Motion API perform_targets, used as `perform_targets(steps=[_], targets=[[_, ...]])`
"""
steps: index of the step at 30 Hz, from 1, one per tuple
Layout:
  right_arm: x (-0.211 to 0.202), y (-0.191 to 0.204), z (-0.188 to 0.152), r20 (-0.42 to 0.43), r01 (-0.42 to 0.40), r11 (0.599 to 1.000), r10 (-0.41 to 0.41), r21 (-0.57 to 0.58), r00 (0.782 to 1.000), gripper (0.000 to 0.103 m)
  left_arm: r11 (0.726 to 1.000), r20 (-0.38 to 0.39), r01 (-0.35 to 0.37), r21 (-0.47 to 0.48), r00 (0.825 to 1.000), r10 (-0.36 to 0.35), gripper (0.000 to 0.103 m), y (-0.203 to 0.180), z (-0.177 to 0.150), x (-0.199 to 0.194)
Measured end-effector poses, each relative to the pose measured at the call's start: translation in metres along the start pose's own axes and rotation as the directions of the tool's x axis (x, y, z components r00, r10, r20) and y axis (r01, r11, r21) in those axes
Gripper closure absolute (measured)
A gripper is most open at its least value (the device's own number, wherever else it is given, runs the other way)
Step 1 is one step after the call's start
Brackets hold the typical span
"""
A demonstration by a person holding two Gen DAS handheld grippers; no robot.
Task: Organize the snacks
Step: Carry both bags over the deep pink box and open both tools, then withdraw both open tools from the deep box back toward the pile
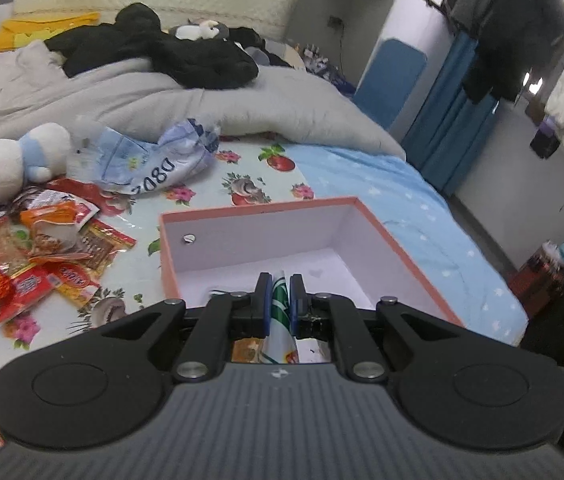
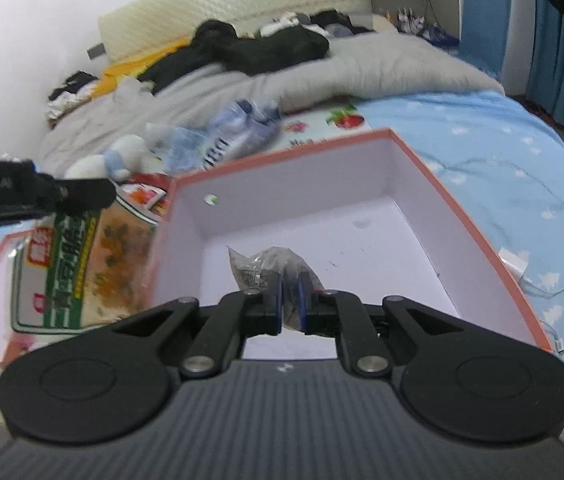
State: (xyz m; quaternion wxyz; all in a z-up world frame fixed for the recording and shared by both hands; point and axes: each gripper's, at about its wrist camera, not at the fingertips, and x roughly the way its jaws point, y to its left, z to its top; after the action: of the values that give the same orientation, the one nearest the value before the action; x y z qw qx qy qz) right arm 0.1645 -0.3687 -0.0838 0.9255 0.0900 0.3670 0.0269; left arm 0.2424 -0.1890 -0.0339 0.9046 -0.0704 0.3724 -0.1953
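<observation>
Both tools clench light, crinkly snacks over the pink box (image 2: 461, 216): left tool (image 1: 280, 292) a green-white packet (image 1: 280, 320), right tool (image 2: 290, 294) a clear bag (image 2: 266, 266), pinched by slippery edges.

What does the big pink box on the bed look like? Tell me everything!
The pink box is open, with no lid on it. Its outside and rim look salmon-pink, its inside pale white, like cardboard. It sits flat on the bed. A small round spot marks one inner wall. Inside it is almost empty; a clear crinkly packet hangs over it.
</observation>
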Motion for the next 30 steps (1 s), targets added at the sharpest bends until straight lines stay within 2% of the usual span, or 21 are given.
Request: perform_targets(steps=[6, 13, 15, 16, 17, 20, 21, 30], targets=[[0.036, -0.018, -0.004, -0.066, 0.004, 1.0, -0.003, 0.014, 0.998, 0.091, 1.0, -0.081, 0.007, 0.007, 0.997, -0.007, 0.093, -0.003, 0.0, 0.058], [0.067, -0.031, -0.006, -0.134, 0.002, 0.999, 0.004, 0.044, 0.991, 0.089, 1.0, -0.147, 0.028, 0.003, 0.989, -0.028, 0.091, -0.002, -0.007, 0.102], [0.071, -0.032, -0.004, -0.144, 0.006, 0.999, 0.002, 0.052, 0.99, 0.086, 0.999, -0.155, 0.032, -0.001, 0.987, -0.032, 0.091, -0.001, -0.007, 0.107], [0.071, -0.034, -0.003, -0.144, 0.007, 0.999, 0.001, 0.054, 0.99, 0.081, 0.999, -0.162, 0.042, -0.007, 0.986, -0.042, 0.09, 0.0, -0.007, 0.108], [0.071, -0.034, -0.002, -0.141, 0.011, 0.999, -0.004, 0.05, 0.99, 0.077, 0.999, -0.168, 0.046, -0.011, 0.985, -0.047, 0.085, 0.001, -0.006, 0.109], [0.065, -0.033, 0.0, -0.124, 0.01, 0.999, -0.003, 0.05, 0.992, 0.069, 0.999, -0.153, 0.035, -0.001, 0.988, -0.034, 0.068, 0.001, -0.004, 0.101], [0.062, -0.033, 0.001, -0.115, 0.008, 0.999, -0.002, 0.05, 0.993, 0.067, 0.999, -0.141, 0.034, 0.004, 0.989, -0.034, 0.066, 0.0, -0.003, 0.095], [0.016, -0.013, -0.002, -0.035, -0.003, 0.999, 0.005, 0.046, 0.999, 0.066, 1.0, -0.06, 0.012, 0.015, 0.998, -0.011, 0.065, 0.003, -0.015, 0.022]])
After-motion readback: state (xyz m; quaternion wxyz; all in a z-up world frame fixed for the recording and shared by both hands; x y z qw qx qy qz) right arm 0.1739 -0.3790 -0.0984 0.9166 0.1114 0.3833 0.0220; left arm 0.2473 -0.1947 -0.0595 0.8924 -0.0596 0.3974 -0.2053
